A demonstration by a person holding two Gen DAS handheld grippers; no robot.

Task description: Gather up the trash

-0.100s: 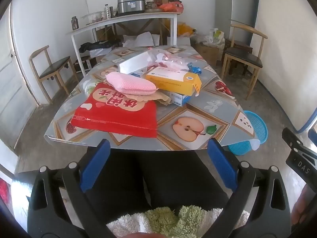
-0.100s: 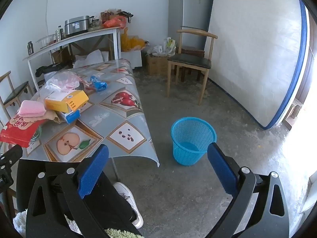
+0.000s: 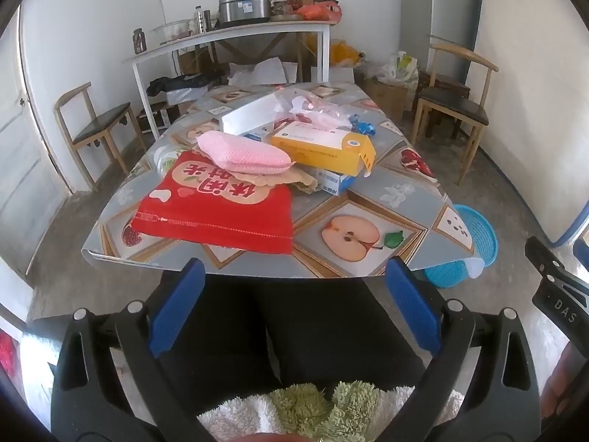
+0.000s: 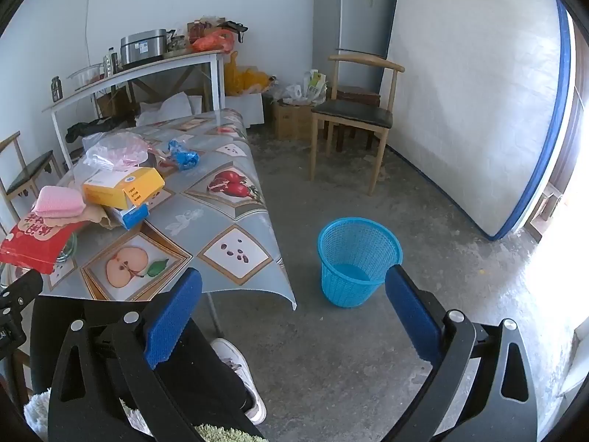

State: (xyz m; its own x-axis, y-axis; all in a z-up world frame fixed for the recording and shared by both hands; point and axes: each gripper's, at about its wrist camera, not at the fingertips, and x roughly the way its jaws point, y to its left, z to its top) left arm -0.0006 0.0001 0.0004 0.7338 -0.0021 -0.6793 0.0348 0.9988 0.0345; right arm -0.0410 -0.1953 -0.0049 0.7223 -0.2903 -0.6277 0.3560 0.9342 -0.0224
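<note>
Both grippers, left gripper (image 3: 294,309) and right gripper (image 4: 292,316), are held wide open with nothing between the jaws, probably readied for a first grab. Trash is piled mid-table: red snack bag (image 3: 217,202) at the near edge, yellow box (image 3: 324,145) behind, plastic wrap (image 3: 316,110) farther. The blue wastebasket (image 4: 357,258) is parked off the table's right corner, likely for easy drops.

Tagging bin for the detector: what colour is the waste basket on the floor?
Bright blue mesh plastic, the waste basket. It shows best in the right wrist view.

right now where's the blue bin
The blue bin stands on the bare floor beside the table's right edge, mid-frame in the right wrist view; in the left wrist view it peeks out past the table's near right corner.
</note>
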